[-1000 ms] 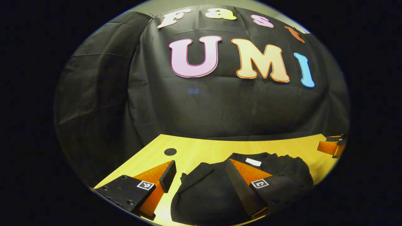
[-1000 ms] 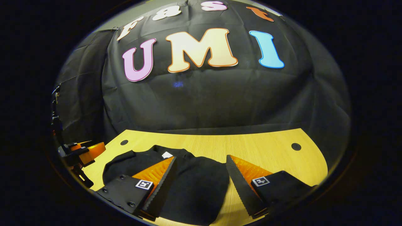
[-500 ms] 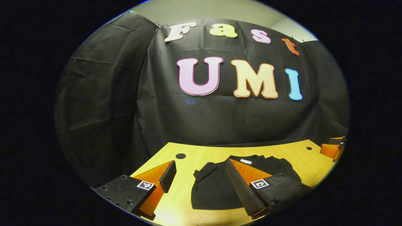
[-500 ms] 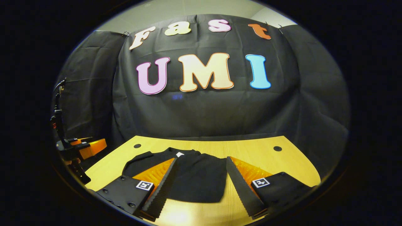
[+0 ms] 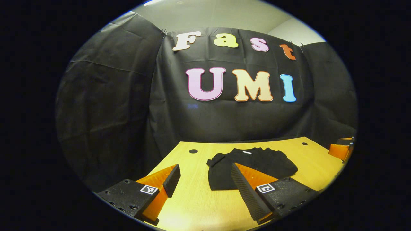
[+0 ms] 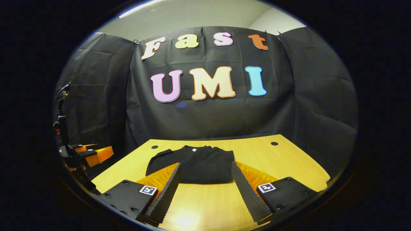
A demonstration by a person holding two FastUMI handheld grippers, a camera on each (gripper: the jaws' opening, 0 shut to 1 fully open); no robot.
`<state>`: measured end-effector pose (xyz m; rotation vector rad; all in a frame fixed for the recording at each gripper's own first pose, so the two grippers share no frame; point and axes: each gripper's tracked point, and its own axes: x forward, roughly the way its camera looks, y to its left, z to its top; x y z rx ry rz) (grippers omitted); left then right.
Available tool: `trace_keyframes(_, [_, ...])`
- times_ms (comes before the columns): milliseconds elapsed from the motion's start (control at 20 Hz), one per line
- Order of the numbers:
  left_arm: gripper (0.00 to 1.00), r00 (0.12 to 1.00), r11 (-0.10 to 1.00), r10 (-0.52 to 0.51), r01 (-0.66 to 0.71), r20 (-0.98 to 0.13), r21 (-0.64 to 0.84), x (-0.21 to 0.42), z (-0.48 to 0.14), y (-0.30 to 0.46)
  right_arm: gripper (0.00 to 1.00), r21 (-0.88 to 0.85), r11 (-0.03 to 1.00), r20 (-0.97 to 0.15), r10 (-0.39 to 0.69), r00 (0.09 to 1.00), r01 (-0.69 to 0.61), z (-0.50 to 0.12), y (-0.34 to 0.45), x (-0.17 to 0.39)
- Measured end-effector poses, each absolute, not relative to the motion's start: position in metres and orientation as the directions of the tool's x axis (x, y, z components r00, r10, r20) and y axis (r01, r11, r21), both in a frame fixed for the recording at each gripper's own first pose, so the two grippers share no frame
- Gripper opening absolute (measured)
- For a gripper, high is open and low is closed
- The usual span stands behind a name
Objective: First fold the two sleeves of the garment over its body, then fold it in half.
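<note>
Folded black garment (image 6: pixel 196 163) on table (image 6: pixel 289 166), beyond both grippers' empty, spread jaws.

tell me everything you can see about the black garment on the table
The black garment is soft dark fabric, folded into a compact, roughly rectangular bundle lying flat on the wooden table. A small white tag shows at its collar on the far edge. One rumpled corner sticks out at its left side in the left gripper view. Both open grippers are clear of it.

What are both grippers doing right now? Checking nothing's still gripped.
Left gripper: open, holding nothing.
Right gripper: open, holding nothing; garment lies on the table.
</note>
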<state>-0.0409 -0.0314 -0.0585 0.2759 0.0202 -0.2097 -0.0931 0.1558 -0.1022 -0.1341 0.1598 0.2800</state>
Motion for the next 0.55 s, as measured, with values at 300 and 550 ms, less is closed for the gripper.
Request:
trace_keyframes(300, [0.92, 0.962, 0.919, -0.264, 0.273, -0.071, 0.286, -0.082, -0.072, -0.037, 0.97, -0.086, 0.958, -0.158, 0.259, 0.953, -0.274, -0.11, 0.148, -0.14])
trace_keyframes(550, [0.99, 0.951, 0.91, -0.295, 0.308, -0.088, 0.277, -0.097, -0.075, -0.042, 0.93, -0.057, 0.969, -0.154, 0.228, 0.961, -0.239, -0.107, 0.136, -0.152])
